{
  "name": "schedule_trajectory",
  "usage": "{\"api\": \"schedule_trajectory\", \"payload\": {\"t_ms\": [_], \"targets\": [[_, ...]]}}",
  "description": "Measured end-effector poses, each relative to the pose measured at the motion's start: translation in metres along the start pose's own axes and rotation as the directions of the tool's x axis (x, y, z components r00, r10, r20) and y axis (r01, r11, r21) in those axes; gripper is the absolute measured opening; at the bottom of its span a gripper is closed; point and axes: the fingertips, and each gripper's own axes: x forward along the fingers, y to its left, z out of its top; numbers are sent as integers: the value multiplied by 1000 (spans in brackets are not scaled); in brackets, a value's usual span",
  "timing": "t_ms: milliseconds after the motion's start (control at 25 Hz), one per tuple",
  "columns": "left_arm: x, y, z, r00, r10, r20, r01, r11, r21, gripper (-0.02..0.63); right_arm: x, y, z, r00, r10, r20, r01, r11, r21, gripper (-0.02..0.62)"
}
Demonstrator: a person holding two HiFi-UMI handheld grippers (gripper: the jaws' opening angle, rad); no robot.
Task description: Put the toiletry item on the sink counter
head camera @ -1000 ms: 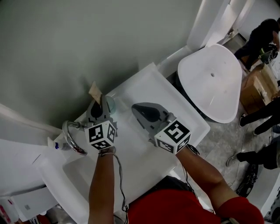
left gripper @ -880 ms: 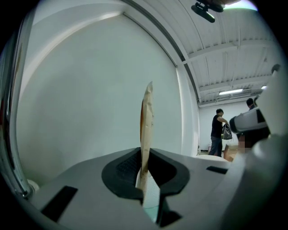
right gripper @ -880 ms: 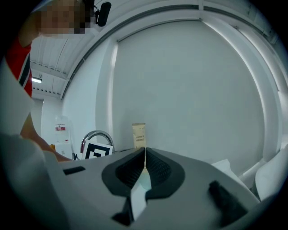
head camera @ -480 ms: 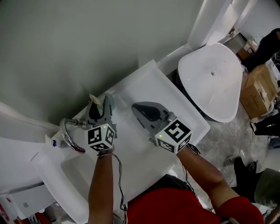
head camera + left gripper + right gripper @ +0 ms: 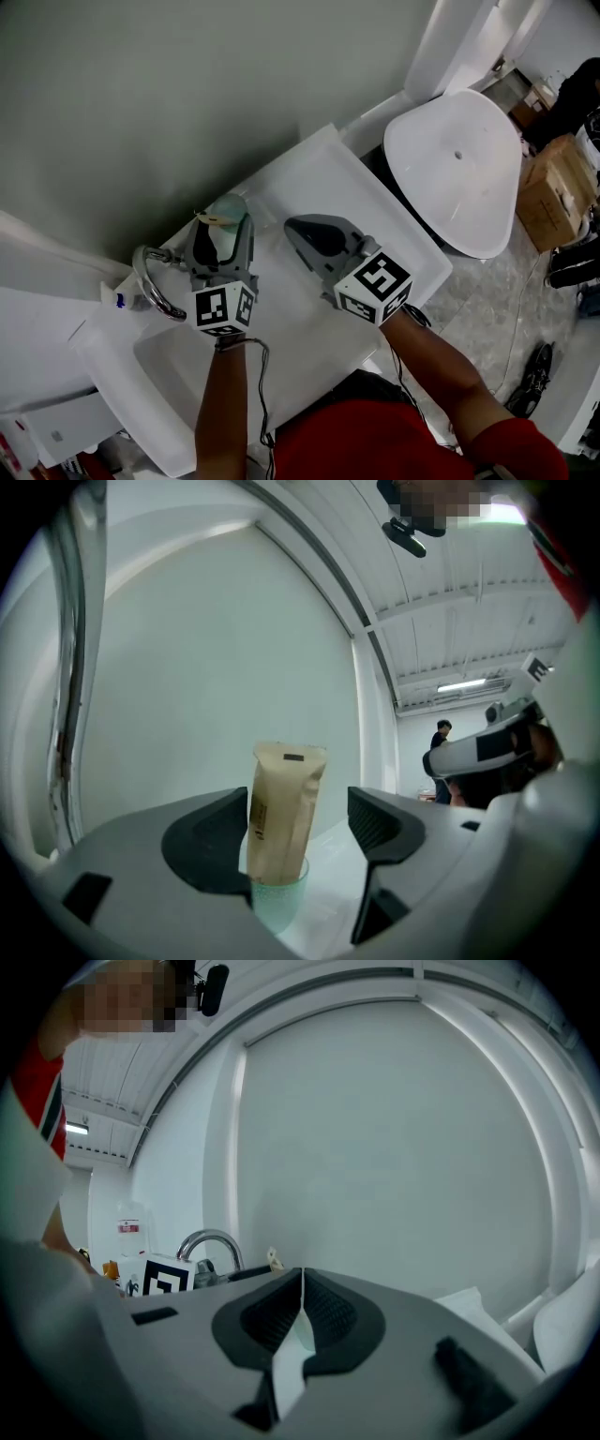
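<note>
- Head view — toiletry tube (image 5: 223,212) set on the sink counter (image 5: 319,178) close to the wall, near the faucet (image 5: 150,292). Flanked by the jaws of the left gripper (image 5: 220,246), now spreading, pads off it. Likely trouble: clipped by a jaw if pulled away sideways instead of straight back.
- Left gripper view — standing near-vertical on its mint cap (image 5: 279,902), crimped end up, long axis running counter to ceiling, top leaning slightly right. Narrow base, tall body — easily toppled by a nudge.
- Right gripper view — right gripper (image 5: 301,1321) pressed together on nothing, well apart from the tube; little threat unless swung left.
</note>
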Motion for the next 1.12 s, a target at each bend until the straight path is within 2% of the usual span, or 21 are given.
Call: {"api": "schedule_trajectory", "payload": {"t_ms": [160,280,600,640,720,760,880,1120], "targets": [[-11,-7,15,998,45,33,-46,998,31,325,-1,5,1,1000,4,4,-4,1000,1,29],[-25,-14,28,996,57,63,-57,998,8,325,-2,8,2,1000,9,11,-10,1000,3,29],[-68,-50,56,994,-34,105,36,999,-20,319,-8,25,5,998,41,38,-41,999,15,29],[-73,-54,60,993,-50,110,52,999,-14,298,-11,29,5,998,49,44,-49,999,15,29],[-84,-64,69,989,-82,120,83,997,1,125,-18,37,8,996,66,58,-67,998,14,29],[-90,-67,73,987,-97,125,97,995,5,77,-22,42,10,995,77,66,-78,997,12,29],[-104,-75,83,983,-130,130,131,991,4,37,-37,57,18,988,120,98,-121,993,6,29],[-128,-89,98,975,-196,103,197,980,-6,17,-68,89,35,968,194,159,-191,981,-34,29]]}}
